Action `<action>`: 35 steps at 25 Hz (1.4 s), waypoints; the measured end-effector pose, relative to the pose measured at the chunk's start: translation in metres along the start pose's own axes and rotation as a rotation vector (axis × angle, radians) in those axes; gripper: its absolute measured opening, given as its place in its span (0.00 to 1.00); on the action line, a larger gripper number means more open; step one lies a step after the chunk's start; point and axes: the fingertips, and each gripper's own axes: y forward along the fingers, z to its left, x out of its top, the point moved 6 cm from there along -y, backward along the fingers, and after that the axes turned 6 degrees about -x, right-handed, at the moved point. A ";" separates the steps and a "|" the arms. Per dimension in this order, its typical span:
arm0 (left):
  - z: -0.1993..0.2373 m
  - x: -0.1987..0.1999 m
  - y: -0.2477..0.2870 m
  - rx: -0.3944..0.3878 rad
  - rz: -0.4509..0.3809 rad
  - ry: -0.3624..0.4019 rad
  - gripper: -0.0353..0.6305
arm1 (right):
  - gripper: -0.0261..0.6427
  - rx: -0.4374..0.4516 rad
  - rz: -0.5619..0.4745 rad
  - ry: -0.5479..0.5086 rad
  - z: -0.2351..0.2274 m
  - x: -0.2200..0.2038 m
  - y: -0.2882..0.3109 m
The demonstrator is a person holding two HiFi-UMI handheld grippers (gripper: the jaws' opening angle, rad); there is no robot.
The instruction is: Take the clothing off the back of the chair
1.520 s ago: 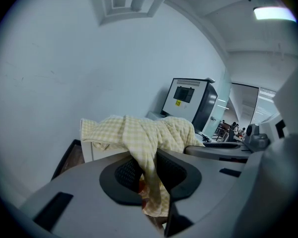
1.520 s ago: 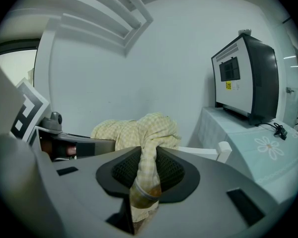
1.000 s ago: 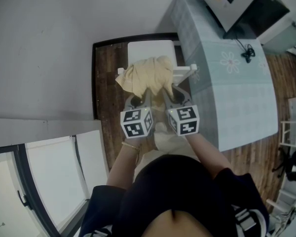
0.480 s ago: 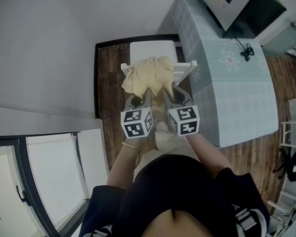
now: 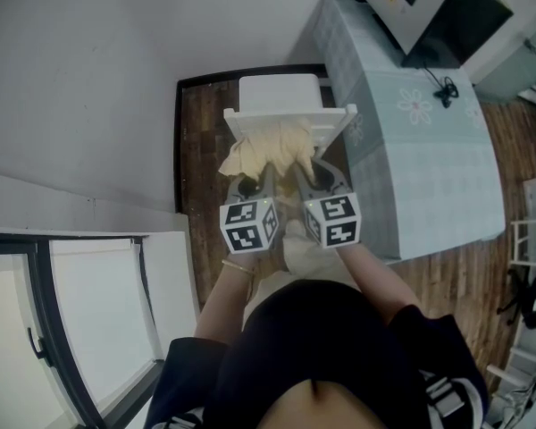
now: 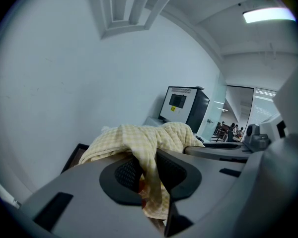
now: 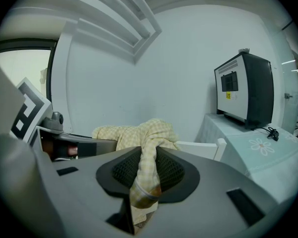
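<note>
Seen from above in the head view, a pale yellow checked garment (image 5: 266,148) sits bunched against the near side of the white chair (image 5: 279,89), just under its top rail. The left gripper (image 5: 262,175) and the right gripper (image 5: 305,173) lie side by side on the near side of the chair, both biting into the cloth's near edge. A grey wall (image 5: 89,88) runs to the left of the chair, with a strip of dark wooden floor (image 5: 201,150) between them. A table (image 5: 429,177) with a pale green cover stands just beside the chair's right side.

Looking along the left gripper (image 6: 148,175), its dark pads are clamped on a fold of the garment (image 6: 144,140). The cloth rises from the jaws and spreads ahead in a crumpled heap that hides the chair.

Looking along the right gripper (image 7: 146,175), it pinches a twisted rope of the garment (image 7: 139,133). The chair's white rail (image 7: 201,148) sticks out to the right of the heap, with the table (image 7: 260,150) just past it.
</note>
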 end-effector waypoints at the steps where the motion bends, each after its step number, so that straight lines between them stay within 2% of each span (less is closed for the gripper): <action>1: -0.001 -0.002 -0.003 0.001 0.003 -0.001 0.16 | 0.18 0.001 0.001 -0.001 0.002 -0.002 -0.002; 35: -0.045 -0.039 -0.114 0.017 -0.043 -0.025 0.16 | 0.18 0.061 -0.049 -0.003 0.051 -0.025 -0.111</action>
